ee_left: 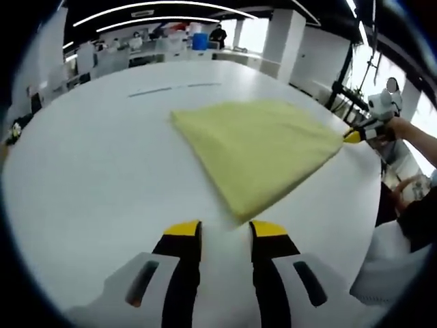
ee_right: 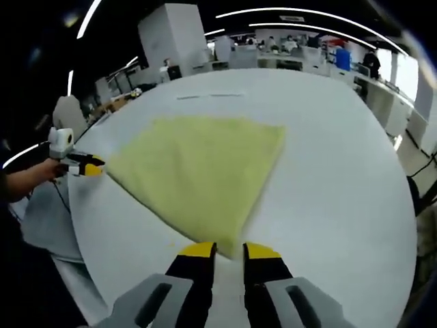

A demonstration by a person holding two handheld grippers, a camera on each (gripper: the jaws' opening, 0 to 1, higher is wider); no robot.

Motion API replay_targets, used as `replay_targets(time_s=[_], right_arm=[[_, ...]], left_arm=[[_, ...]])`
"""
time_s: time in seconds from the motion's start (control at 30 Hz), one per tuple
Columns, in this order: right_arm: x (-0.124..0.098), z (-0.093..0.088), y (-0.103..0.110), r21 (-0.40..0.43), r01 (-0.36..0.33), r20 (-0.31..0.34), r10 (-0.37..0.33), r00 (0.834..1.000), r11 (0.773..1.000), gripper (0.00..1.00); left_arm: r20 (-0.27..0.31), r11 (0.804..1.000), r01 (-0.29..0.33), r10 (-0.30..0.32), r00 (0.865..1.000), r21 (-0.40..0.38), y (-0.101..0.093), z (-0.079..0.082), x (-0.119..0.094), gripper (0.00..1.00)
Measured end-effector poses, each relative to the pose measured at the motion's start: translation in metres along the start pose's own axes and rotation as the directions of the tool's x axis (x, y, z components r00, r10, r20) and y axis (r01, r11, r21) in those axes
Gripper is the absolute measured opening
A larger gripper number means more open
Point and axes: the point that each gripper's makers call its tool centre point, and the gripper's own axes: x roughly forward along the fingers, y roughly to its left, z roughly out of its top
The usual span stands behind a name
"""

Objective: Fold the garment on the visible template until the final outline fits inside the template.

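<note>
A yellow garment (ee_left: 256, 147) lies folded into a rough triangle on the white round table (ee_left: 82, 178). My left gripper (ee_left: 225, 229) stands open just short of the garment's near corner, with bare table between its yellow tips. In the left gripper view, my right gripper (ee_left: 353, 135) touches the garment's far right corner. In the right gripper view the garment (ee_right: 198, 164) looks blurred. My right gripper (ee_right: 230, 251) has its jaws a little apart, and the garment's near corner reaches in between the tips. My left gripper (ee_right: 87, 166) sits by the garment's left corner, held by a hand.
Thin dark line marks (ee_left: 174, 89) lie on the table beyond the garment, also seen as line marks (ee_right: 208, 96). A person's arm (ee_left: 416, 137) and white sleeve are at the right table edge. Desks, pillars and people stand far behind.
</note>
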Motion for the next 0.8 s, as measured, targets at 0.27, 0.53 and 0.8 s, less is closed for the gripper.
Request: replay_targets(time_s=[0.27,0.53,0.8], right_arm=[[-0.008,0.010,0.012,-0.029,-0.023,0.035,0.024,0.999,0.999,0.46],[-0.025,0.020,0.034,-0.077,-0.056,0.064,0.061,0.996,0.995,0.73],[-0.042,0.024,0.055,-0.127,-0.074,0.048,0.080,0.996,0.989,0.86]], left_arm=[[0.055,1.000,0.012,-0.011,0.998,-0.003,-0.004,0.013,-0.007,0.51],[0.113,1.000,0.025,-0.023,0.993,-0.015,-0.013,0.027,-0.024,0.72],[0.124,0.999,0.046,-0.047,0.991,0.009,-0.024,0.030,-0.035,0.89]])
